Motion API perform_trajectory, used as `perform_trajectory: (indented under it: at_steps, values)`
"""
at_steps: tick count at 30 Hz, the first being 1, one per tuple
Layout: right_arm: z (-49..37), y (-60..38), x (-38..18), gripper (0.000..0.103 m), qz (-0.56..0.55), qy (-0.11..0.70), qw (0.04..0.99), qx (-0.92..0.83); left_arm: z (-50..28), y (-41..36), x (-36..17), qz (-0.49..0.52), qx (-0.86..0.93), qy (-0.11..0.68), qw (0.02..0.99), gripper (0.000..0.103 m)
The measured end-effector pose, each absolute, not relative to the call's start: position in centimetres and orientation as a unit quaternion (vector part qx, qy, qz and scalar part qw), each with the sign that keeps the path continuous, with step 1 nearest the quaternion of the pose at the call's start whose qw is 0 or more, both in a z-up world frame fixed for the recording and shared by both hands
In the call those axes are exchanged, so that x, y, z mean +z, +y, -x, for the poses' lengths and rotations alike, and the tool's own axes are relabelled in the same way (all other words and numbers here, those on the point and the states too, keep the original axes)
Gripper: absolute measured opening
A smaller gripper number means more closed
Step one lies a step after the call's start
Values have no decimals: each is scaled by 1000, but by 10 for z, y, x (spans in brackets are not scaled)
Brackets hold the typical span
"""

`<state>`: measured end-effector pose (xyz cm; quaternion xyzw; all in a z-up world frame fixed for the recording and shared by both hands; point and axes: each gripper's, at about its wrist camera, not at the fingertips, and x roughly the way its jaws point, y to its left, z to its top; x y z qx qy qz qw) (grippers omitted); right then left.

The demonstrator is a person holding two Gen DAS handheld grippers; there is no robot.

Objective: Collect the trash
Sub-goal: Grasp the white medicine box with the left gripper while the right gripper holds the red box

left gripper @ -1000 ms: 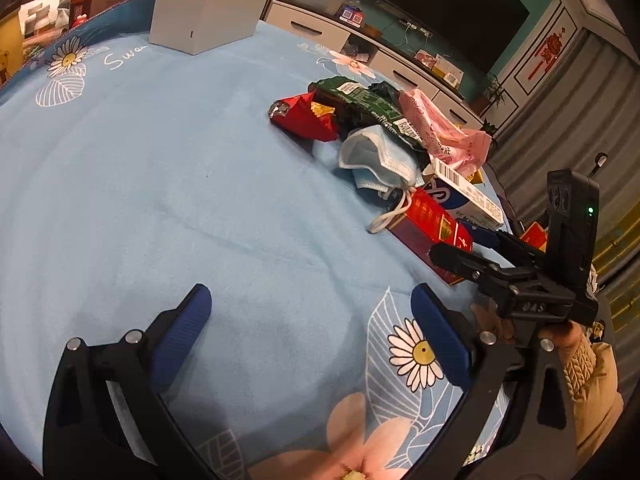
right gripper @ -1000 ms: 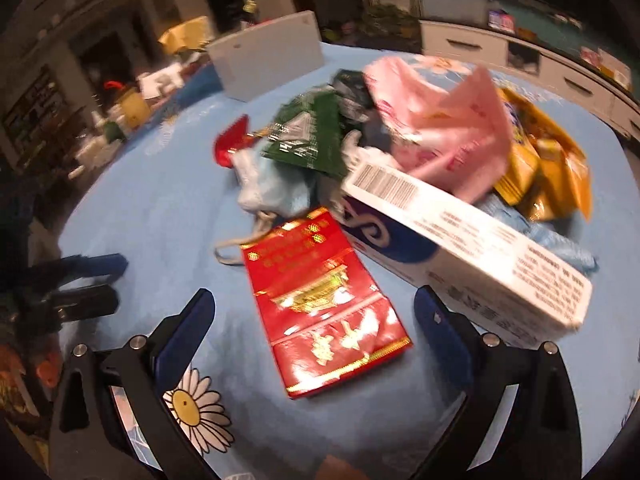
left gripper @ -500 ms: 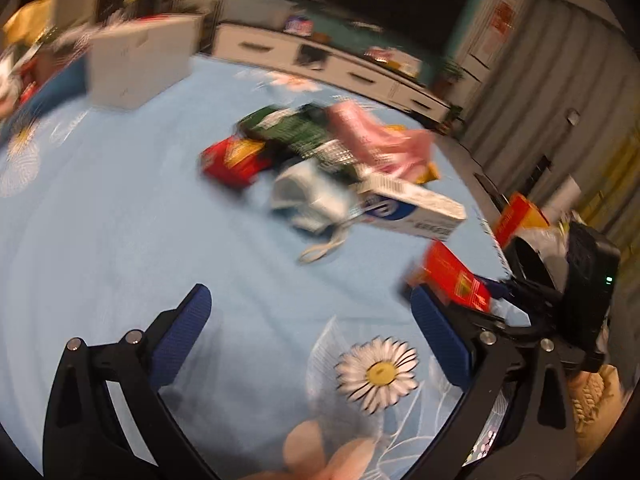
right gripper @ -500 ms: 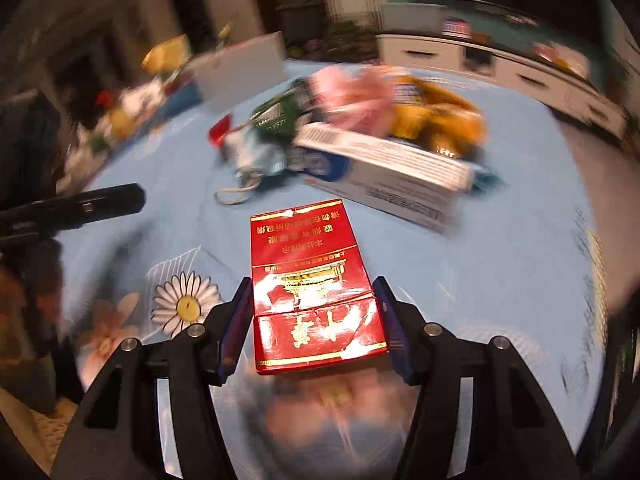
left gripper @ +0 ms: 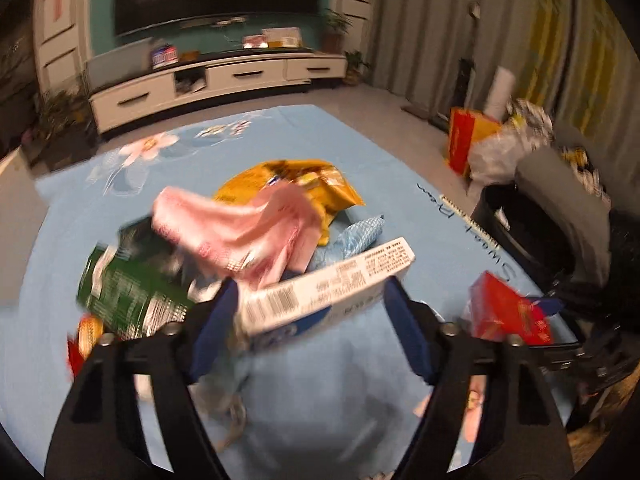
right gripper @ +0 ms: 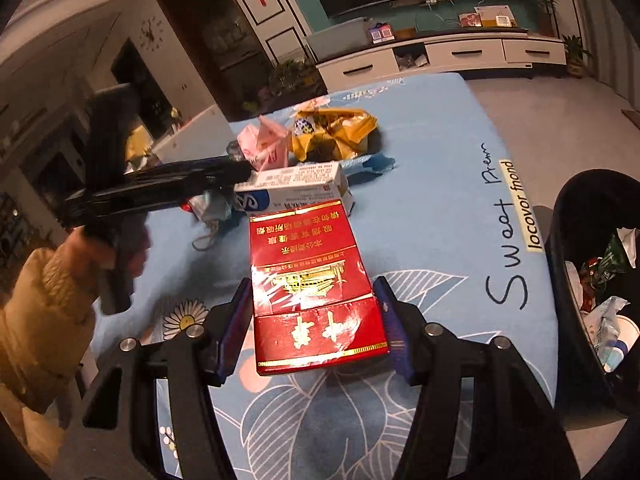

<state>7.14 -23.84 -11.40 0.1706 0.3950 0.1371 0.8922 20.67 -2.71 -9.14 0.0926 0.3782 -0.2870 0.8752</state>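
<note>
My right gripper sits low in the centre of the right wrist view, its 2 blue-padded fingers pressed against the long sides of a flat red cigarette pack with gold print, which I hold above the light blue flowered tablecloth. At the right edge of that view stands a black plastic trash bin beside the table, with crumpled wrappers inside it. My left gripper fills the lower centre of the left wrist view, its fingers spread on either side of a white and blue cardboard box with a barcode; the box lies tilted between them, and I cannot tell whether the pads touch it, since the frame is blurred. Behind the box, toward the middle of the frame, the rest of the trash is heaped together: a crumpled pink plastic bag, a yellow foil snack bag behind that, a green snack wrapper to the left, and a small pale blue packet just right of the pink bag. The red pack also shows at the right of the left wrist view, near the bin. In the upper part of both views a white TV cabinet with drawers runs along the far wall.
</note>
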Motion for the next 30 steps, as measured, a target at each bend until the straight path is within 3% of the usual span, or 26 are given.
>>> perform_trajectory:
  at_steps: [7,9,15,18,23,30]
  values:
    - [-68,-255,-116,60,-205,385,890,130,-226,-64,-104,-187,-331,395,837,68]
    - [-67,-258,-116,60,-210,384,890,127,-228,-69,-111,-202,-333,410,824,60]
    - [-64,-265,-116,60,-224,377,890,123,-218,-74,-124,-263,-337,442,789,58]
    - [-63,-267,-117,60,-227,376,890,120,-212,-77,-128,-279,-334,456,776,52]
    - [-59,-269,-115,60,-230,373,891,118,-198,-70,-120,-237,-355,479,768,35]
    - [-47,-271,-108,60,-235,361,895,118,-165,-68,-124,-195,-365,496,763,36]
